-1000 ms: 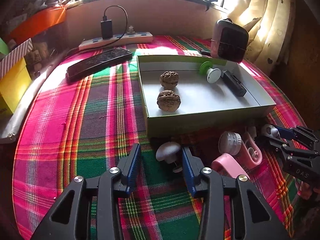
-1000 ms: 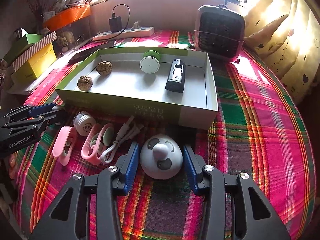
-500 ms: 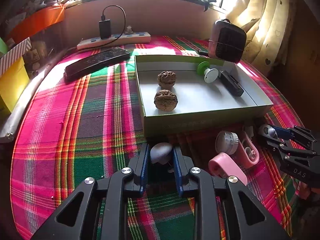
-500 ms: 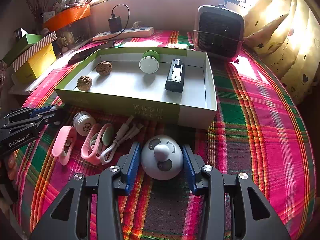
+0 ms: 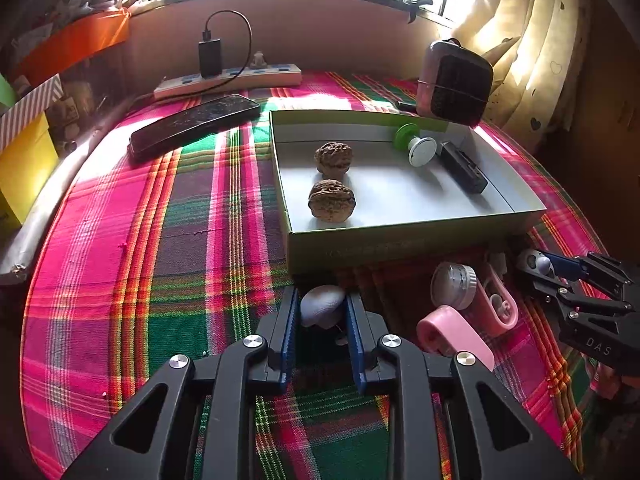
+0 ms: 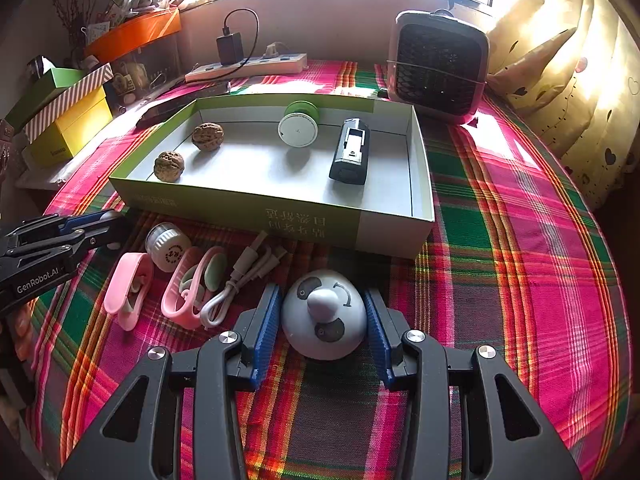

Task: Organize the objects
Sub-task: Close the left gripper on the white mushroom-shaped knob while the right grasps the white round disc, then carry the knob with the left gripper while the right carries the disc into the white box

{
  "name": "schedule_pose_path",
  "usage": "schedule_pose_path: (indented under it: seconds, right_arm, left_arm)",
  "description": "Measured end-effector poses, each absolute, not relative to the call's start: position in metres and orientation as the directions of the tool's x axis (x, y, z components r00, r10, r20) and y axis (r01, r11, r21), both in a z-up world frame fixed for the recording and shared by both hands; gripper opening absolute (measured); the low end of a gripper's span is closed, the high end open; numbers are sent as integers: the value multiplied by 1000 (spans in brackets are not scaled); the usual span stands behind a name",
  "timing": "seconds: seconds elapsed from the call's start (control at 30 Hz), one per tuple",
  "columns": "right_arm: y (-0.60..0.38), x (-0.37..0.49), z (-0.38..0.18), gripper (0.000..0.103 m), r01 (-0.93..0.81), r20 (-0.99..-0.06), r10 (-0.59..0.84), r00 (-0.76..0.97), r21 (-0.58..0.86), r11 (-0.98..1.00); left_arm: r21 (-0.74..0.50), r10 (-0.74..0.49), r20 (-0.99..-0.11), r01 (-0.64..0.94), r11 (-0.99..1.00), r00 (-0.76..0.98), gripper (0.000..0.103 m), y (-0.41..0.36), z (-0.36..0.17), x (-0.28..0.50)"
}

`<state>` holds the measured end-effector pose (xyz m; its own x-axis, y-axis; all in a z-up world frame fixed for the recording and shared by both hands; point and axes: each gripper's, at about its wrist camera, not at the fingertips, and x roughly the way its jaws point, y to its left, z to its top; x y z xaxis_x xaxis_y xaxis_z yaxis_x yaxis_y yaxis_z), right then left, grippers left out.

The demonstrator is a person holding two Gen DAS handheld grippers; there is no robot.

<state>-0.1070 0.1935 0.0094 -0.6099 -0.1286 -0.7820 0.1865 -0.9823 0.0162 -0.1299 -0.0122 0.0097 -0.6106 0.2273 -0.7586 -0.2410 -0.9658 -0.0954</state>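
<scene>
Here, low in the centre of the left wrist view, the left gripper (image 5: 322, 322) has its blue pads pressed in close against a small pale mushroom-shaped knob (image 5: 322, 305), which sits on the plaid cloth (image 5: 172, 248) just below the near wall of the green box (image 5: 400, 246).

In the right wrist view the right gripper (image 6: 322, 320) stands partly open at lower centre, its pads against both sides of a white panda-faced dome (image 6: 323, 314) resting on the cloth, just in front of the box's near wall.

To the left of the dome lie a white cable (image 6: 240, 284), two pink clips (image 6: 188, 288) and a small white jar (image 6: 168, 246).

Inside the box are two walnuts (image 6: 188, 152), a green-and-white spool (image 6: 299, 126) and a black device (image 6: 350, 156).

Beyond the box, at upper right, stands a small fan (image 6: 438, 64); at upper centre, a power strip (image 6: 246, 68).
</scene>
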Motion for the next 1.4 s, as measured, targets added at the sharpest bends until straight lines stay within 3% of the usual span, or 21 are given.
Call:
schedule_pose_path:
  seconds: [0.73,1.4]
  right_arm:
    - [192,-103,18,42,190,-765,-157,-624,47,-981]
    - [181,-136,69,42,269,-703,-222,-675,45,-962]
  left_arm:
    - [-98,228,-730,-231,-968,-645,20,-18,26,-123]
    - [-104,295,-678,-310,-945,-673,20,0,65,-136]
